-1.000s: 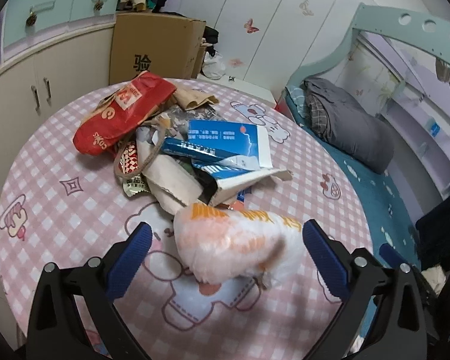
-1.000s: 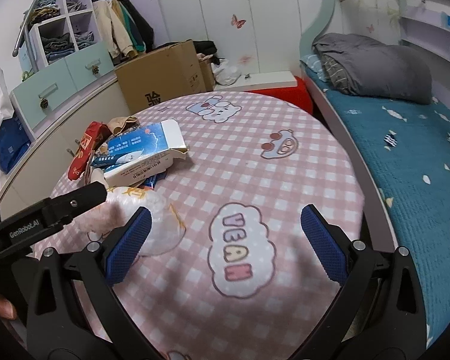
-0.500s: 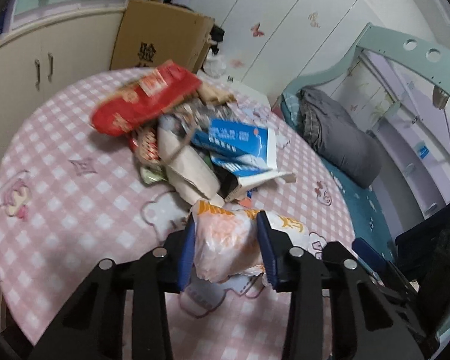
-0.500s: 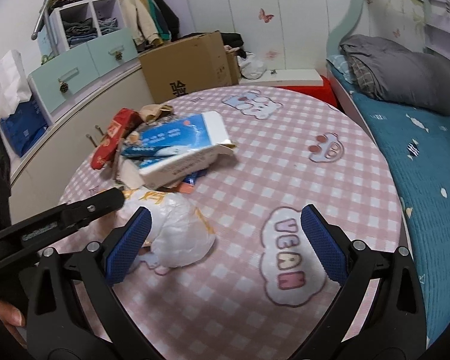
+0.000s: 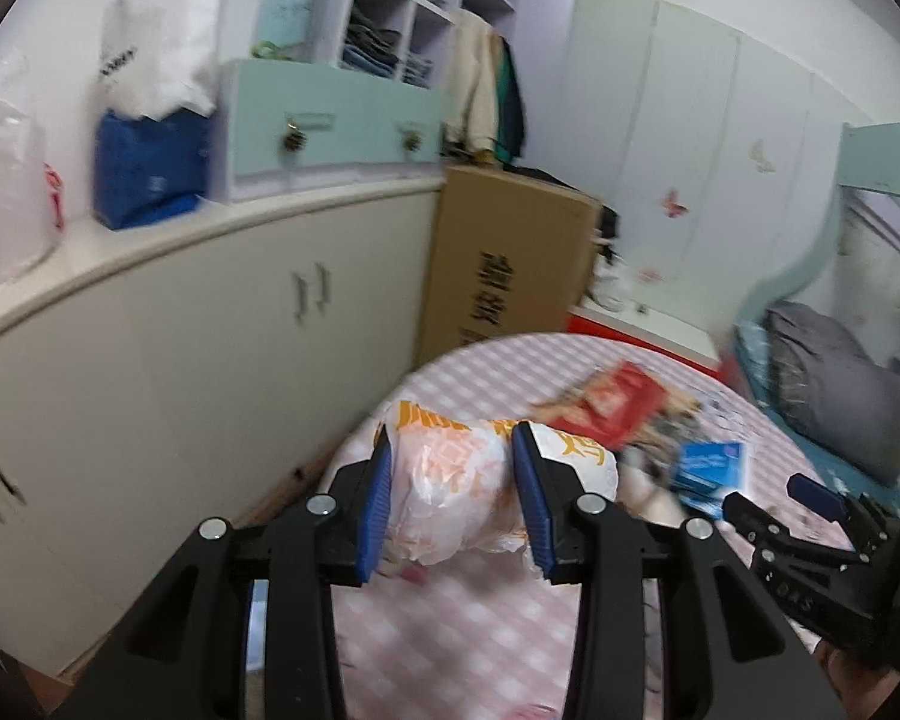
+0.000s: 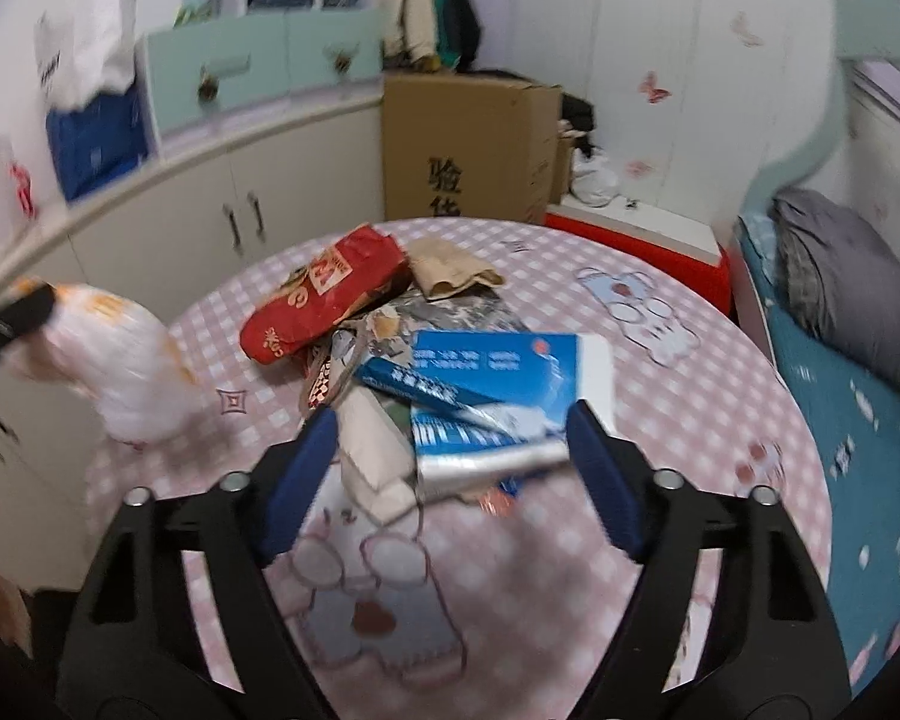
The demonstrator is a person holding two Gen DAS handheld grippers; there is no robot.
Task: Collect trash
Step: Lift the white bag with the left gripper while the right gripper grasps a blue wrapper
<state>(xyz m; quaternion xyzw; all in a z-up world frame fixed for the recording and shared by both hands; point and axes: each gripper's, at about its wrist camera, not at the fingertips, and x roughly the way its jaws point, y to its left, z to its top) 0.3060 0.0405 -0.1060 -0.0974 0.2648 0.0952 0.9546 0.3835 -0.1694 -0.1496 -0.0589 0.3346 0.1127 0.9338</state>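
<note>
Crumpled white-and-orange plastic bag (image 5: 450,498): pinched between the blue pads of the left gripper (image 5: 455,501), jaws narrowed onto it and squeezing it in at the middle. The bag bulges out past both pads. It hangs over the left edge of the bench (image 5: 450,648); the right wrist view shows it blurred, with its lower end close to the pink checked cloth, contact not resolvable.

Rest of the trash: a heap near the middle of the bench. Blue-and-white carton (image 6: 498,384) lies flattened and torn on the near side of the heap. A pale paper wrapper (image 6: 372,450) lies just beside it, on its left. Red snack bag (image 6: 324,294) lies toward the far left edge, partly over the other scraps. A crumpled brown paper piece (image 6: 450,267) sits at the far side, touching the red bag.

Right gripper (image 6: 450,468): jaws part open and just now closing. The near end of the carton and the pale wrapper lie between the pads. The right pad stands at the carton's near right corner; whether it touches cannot be told. The left pad is apart from the wrapper.

Surroundings: cardboard box (image 6: 468,144) stands on the floor beyond the far edge of the bench. A cream cabinet (image 5: 150,360) runs along the left side. A bed (image 6: 858,396) with a teal cover lies along the right edge.
</note>
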